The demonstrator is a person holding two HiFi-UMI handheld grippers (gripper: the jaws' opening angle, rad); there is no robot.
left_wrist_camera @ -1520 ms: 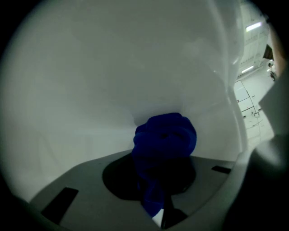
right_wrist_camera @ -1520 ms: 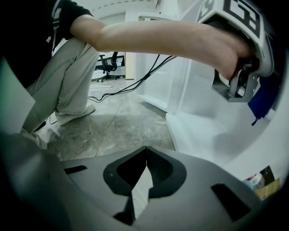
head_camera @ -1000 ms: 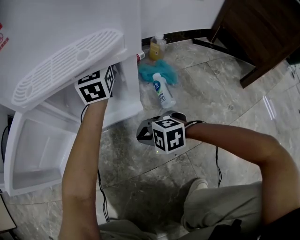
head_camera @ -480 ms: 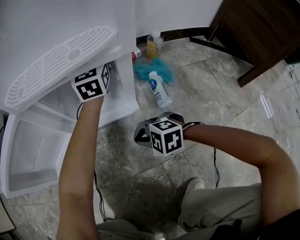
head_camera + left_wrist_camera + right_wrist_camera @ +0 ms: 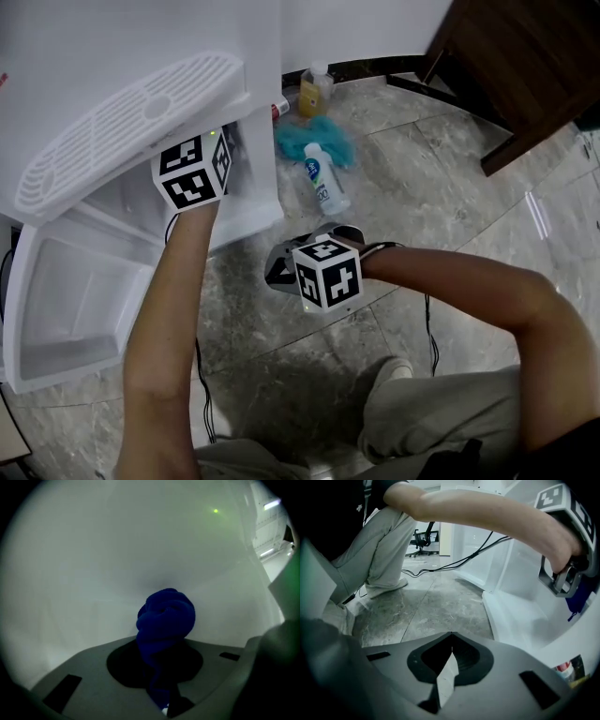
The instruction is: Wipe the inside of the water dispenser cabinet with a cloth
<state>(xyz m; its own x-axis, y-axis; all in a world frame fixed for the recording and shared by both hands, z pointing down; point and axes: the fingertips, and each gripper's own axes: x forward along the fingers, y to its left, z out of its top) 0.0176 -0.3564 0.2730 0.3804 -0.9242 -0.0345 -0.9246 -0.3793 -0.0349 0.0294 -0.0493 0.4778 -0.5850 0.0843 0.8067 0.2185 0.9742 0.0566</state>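
The white water dispenser cabinet (image 5: 246, 202) stands open, its door (image 5: 66, 309) swung out at the lower left. My left gripper (image 5: 158, 660) reaches level into the cabinet. In the head view only its marker cube (image 5: 192, 172) shows, under the slotted drip tray (image 5: 122, 127). It is shut on a bunched dark blue cloth (image 5: 165, 618), which lies against the white inner wall (image 5: 117, 550). The right gripper view shows that cloth (image 5: 580, 597) hanging inside the cabinet. My right gripper (image 5: 279, 272) hangs over the floor in front of the cabinet, pointing down, shut (image 5: 451, 641) and holding nothing.
On the marble floor by the cabinet's right side lie a teal fluffy cloth (image 5: 309, 141), a white bottle (image 5: 323, 186) and a yellow bottle (image 5: 315, 92). Dark wooden furniture (image 5: 525, 66) stands at the upper right. Cables (image 5: 429, 328) trail near the person's leg (image 5: 441, 422).
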